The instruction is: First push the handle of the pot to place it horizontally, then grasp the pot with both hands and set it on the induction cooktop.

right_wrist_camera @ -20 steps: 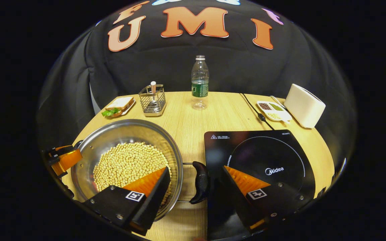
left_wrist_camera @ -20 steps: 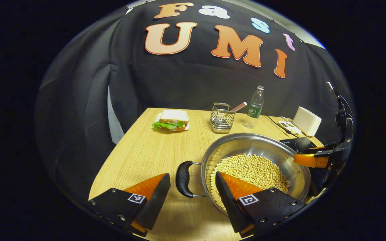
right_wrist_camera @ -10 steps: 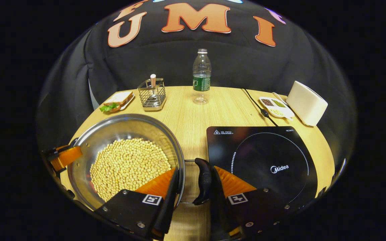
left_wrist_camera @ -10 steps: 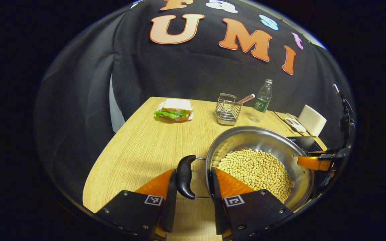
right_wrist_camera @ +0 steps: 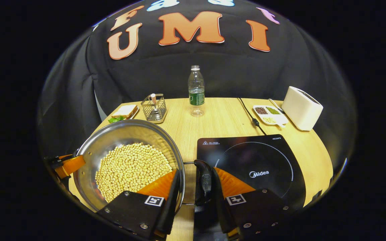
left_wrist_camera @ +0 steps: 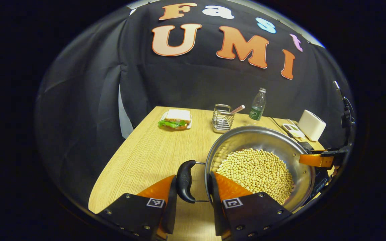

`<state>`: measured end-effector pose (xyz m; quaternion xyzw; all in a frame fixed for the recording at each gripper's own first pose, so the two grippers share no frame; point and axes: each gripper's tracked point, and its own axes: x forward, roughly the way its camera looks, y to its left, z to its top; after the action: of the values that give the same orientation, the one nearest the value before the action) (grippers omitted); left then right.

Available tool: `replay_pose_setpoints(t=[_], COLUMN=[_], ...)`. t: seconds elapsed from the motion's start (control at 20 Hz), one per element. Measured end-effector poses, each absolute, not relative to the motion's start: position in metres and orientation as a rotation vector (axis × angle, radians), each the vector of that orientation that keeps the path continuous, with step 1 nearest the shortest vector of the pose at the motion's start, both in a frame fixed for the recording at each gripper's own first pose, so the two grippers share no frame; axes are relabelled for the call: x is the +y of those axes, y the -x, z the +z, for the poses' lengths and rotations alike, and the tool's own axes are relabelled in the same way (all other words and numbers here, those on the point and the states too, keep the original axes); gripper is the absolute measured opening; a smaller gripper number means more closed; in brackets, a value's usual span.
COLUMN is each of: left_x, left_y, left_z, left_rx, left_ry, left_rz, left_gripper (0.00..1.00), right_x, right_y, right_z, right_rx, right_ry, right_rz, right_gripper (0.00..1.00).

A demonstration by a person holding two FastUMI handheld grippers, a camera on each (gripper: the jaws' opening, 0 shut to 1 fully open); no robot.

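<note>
My left gripper (left_wrist_camera: 192, 192) clamps the pot's left handle (left_wrist_camera: 185, 180), and my right gripper (right_wrist_camera: 195, 189) clamps its right handle (right_wrist_camera: 203, 180). The pot (right_wrist_camera: 126, 160), full of beans (right_wrist_camera: 131, 169), is just left of the induction cooktop (right_wrist_camera: 256, 164), above the table (right_wrist_camera: 219, 117).

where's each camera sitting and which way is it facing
Left gripper view: rides the left gripper at the pot's left handle, looking across the beans; its own fingers show below.
Right gripper view: rides the right gripper at the right handle, facing the induction cooktop and bottle; own fingers below.
Shared: pot, beans, bottle.
</note>
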<state>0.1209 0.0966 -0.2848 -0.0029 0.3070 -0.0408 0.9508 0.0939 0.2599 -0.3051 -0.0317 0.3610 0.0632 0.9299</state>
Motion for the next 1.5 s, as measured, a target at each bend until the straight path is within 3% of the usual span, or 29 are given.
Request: replay_pose_setpoints(t=[0.05, 0.55, 0.7, 0.75, 0.8, 1.0, 1.05, 1.1, 1.5], left_x=[0.089, 0.003, -0.032, -0.042, -0.052, -0.091, -0.101, -0.109, -0.169], left_y=[-0.121, -0.112, -0.112, -0.112, -0.112, -0.109, -0.109, -0.108, -0.106], left_z=[-0.278, -0.246, -0.247, -0.248, -0.249, -0.252, -0.252, -0.254, -0.267], left_rx=[0.619, 0.603, 0.608, 0.613, 0.618, 0.636, 0.639, 0.643, 0.678], left_ry=[0.0, -0.025, -0.04, -0.046, -0.051, -0.056, -0.057, -0.059, -0.074], left_rz=[-0.085, -0.135, -0.166, -0.176, -0.186, -0.22, -0.228, -0.235, -0.284], left_gripper=[0.48, 0.48, 0.48, 0.48, 0.48, 0.48, 0.48, 0.48, 0.5], right_x=[0.252, 0.165, 0.133, 0.122, 0.111, 0.071, 0.063, 0.056, -0.005], right_y=[-0.093, -0.091, -0.091, -0.091, -0.091, -0.09, -0.091, -0.091, -0.095], right_z=[-0.301, -0.266, -0.262, -0.261, -0.26, -0.256, -0.257, -0.256, -0.27], right_rx=[0.738, 0.697, 0.699, 0.698, 0.698, 0.694, 0.692, 0.691, 0.718], right_ry=[0.06, 0.008, -0.002, -0.005, -0.005, -0.013, -0.015, -0.017, -0.05], right_rz=[0.128, 0.073, 0.048, 0.038, 0.03, -0.003, -0.01, -0.017, -0.056], right_gripper=[0.53, 0.53, 0.53, 0.48, 0.53, 0.53, 0.48, 0.53, 0.53])
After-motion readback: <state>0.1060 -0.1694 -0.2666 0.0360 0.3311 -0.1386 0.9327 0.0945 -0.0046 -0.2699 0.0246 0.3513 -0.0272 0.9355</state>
